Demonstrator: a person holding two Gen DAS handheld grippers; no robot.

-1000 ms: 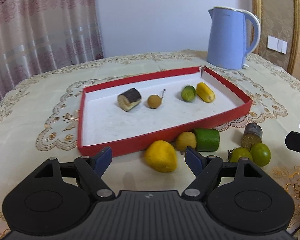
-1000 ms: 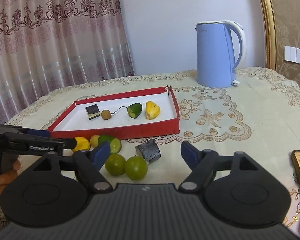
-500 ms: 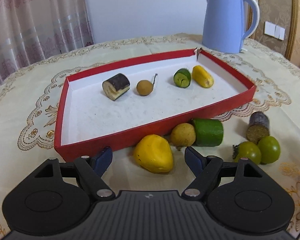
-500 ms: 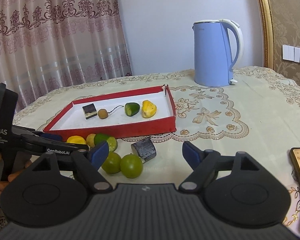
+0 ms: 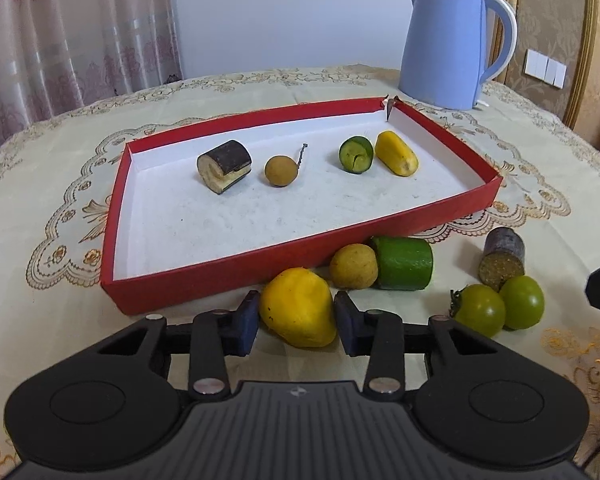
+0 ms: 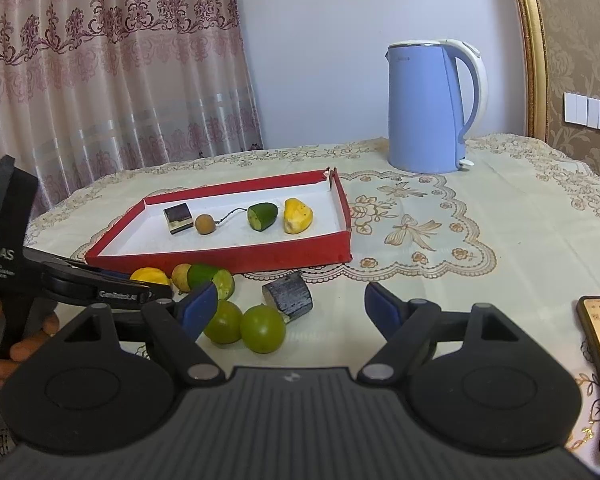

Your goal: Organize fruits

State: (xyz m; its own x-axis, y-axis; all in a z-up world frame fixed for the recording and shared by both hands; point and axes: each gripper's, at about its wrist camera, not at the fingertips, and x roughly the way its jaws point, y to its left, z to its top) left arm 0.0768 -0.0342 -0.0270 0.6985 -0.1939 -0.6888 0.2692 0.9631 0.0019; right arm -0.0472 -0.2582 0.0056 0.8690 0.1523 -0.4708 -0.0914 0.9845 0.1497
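Cream embroidered cloth covers the table [image 5: 40, 184], where a pale blue kettle [image 5: 446, 44] stands behind a red-walled tray [image 5: 228, 276] already holding four pieces: a dark-skinned cut chunk [image 5: 224, 166], a small brown round fruit [image 5: 281, 171], a green cut piece [image 5: 356, 155] and a yellow piece [image 5: 396, 159]. Outside the tray's near wall lie the pieces not yet sorted, among them a green cylinder [image 5: 404, 264], a tan round fruit [image 5: 354, 266], a dark cut stub [image 5: 502, 262] and two green round fruits [image 5: 498, 310].

Closest to the left gripper [image 5: 296, 320] is the yellow fruit [image 5: 298, 306], sitting on the cloth directly between its blue pads [image 5: 246, 322]. The jaws stand narrowed around it, each pad just beside a flank, though whether they press it yet cannot be told. Its long axis runs slightly aslant, narrower end toward the tray wall and blunter end toward the camera, so the pads cross its shorter width. The left hand is plainly the nearer one.

The right gripper [image 6: 290, 308] hangs wide and empty, with the two green fruits lying just past its left pad. The likely next step is closing on the yellow fruit and lifting it over the wall.
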